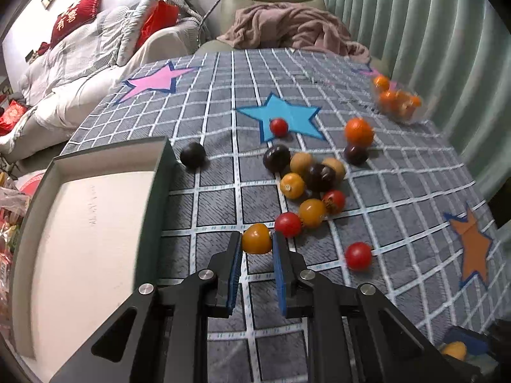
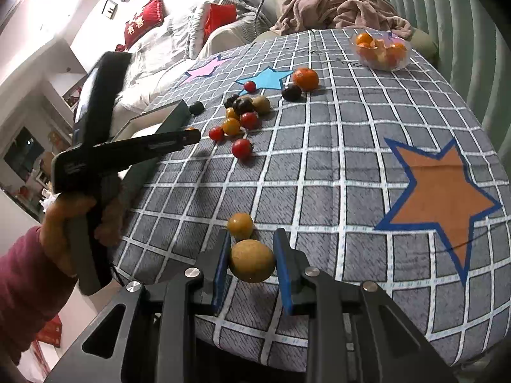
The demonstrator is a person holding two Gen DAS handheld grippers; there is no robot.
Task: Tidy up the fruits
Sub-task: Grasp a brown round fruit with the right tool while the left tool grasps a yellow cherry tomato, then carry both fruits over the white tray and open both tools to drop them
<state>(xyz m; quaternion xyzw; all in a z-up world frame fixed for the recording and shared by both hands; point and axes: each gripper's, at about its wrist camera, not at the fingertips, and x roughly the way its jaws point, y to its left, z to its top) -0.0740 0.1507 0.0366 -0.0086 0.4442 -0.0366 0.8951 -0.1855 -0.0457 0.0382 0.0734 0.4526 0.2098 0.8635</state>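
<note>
Fruit lies scattered over the grey checked cloth of the worktop (image 1: 217,198), most of it clustered toward the middle. The left gripper (image 1: 256,239) has its fingers pinching a small round yellow-orange tomato (image 1: 256,238), just beside the shallow dark-walled tray (image 1: 159,172) at the worktop's left edge. The right gripper (image 2: 252,260) pinches a round tan, matt-skinned fruit (image 2: 252,261) near the front edge; another small yellow fruit (image 2: 240,225) rests just beyond it. Both look light and thin-skinned, the glossy tomato probably slippery and easily bruised. Each is best taken across its widest middle, with only gentle pressure.
</note>
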